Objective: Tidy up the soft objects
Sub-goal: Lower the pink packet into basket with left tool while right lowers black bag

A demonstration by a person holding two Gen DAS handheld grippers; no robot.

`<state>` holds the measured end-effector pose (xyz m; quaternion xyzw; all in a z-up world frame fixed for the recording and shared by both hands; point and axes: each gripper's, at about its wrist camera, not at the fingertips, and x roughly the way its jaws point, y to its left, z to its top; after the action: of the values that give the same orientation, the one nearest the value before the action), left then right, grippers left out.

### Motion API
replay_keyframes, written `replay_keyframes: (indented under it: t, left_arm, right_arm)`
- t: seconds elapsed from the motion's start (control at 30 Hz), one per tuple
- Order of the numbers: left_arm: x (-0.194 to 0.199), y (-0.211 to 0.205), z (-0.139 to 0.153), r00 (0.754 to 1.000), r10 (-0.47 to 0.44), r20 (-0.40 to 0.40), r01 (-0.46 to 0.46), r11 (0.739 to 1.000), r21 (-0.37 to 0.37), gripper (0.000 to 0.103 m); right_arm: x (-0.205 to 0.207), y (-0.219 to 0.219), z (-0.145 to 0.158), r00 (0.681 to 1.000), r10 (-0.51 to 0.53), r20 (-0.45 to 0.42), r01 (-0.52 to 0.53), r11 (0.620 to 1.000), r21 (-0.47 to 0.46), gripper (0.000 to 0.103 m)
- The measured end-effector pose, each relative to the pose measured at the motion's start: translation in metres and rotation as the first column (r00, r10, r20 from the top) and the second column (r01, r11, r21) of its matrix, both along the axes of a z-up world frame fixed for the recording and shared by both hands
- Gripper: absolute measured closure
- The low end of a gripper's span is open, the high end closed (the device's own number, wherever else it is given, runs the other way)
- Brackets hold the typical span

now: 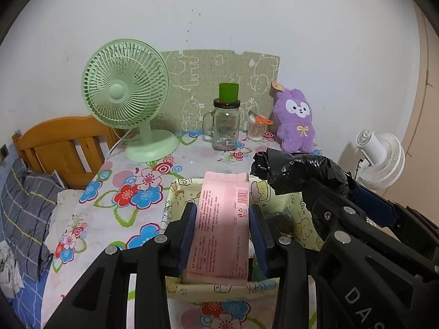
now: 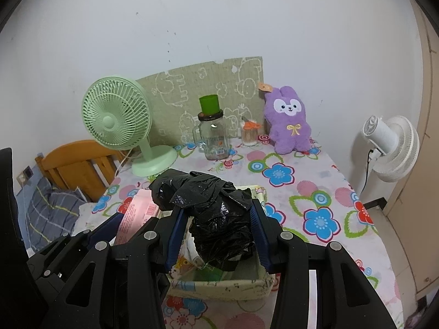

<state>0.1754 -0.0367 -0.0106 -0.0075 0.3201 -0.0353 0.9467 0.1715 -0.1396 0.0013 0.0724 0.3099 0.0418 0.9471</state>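
Since both tongs are loaded right over the same small fabric basket (image 2: 219, 285), the main worry we have is a traffic jam. The left tongs (image 1: 222, 235) are clamped on a pink tissue pack (image 1: 219, 227), squeezing it by its long edges, and the right tongs (image 2: 219, 233) are closed around a crumpled black plastic bag (image 2: 211, 213). Both bundles hang above the basket's opening, side by side, with the bag's loose end poking out past the fingertips toward the far rim.

What could go wrong, as far as we can judge: the bag is slippery and springy, so once let go it may puff up and flop over the wall instead of settling inside. The pink pack is long for that basket, so if it's released flat it might bridge the rim or tip out the near side. And with the two tools this close, one could knock the other's load on the way down.

Pose-wise, both tongs point forward and slightly down at the basket, the left one about level, the right one coming in from the right and angled a bit inward.

Further out on the flowery tabletop (image 2: 315, 192) we've got a glass jar (image 2: 214, 142), a green fan (image 1: 126, 93) and a purple plush bunny (image 2: 288, 120) against the wall, well clear of the action.
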Motion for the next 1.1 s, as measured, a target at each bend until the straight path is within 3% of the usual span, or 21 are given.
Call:
replay_keyframes:
  t: [0.6, 0.8, 1.1]
  left_arm:
    - [0.038, 0.0, -0.029, 0.997, -0.001, -0.081, 0.0, 1.0, -0.009, 0.062]
    - [0.042, 0.007, -0.033, 0.995, 0.015, -0.097, -0.016, 1.0, -0.006, 0.047]
    - [0.043, 0.015, -0.036, 0.992, 0.037, -0.118, -0.036, 0.999, 0.011, 0.037]
  right_arm:
    - [0.041, 0.002, -0.03, 0.998, 0.022, -0.058, -0.022, 1.0, 0.004, 0.054]
    - [0.047, 0.008, -0.034, 0.997, 0.045, -0.063, -0.045, 0.999, 0.007, 0.054]
    - [0.054, 0.016, -0.039, 0.995, 0.068, -0.072, -0.068, 0.998, 0.012, 0.054]
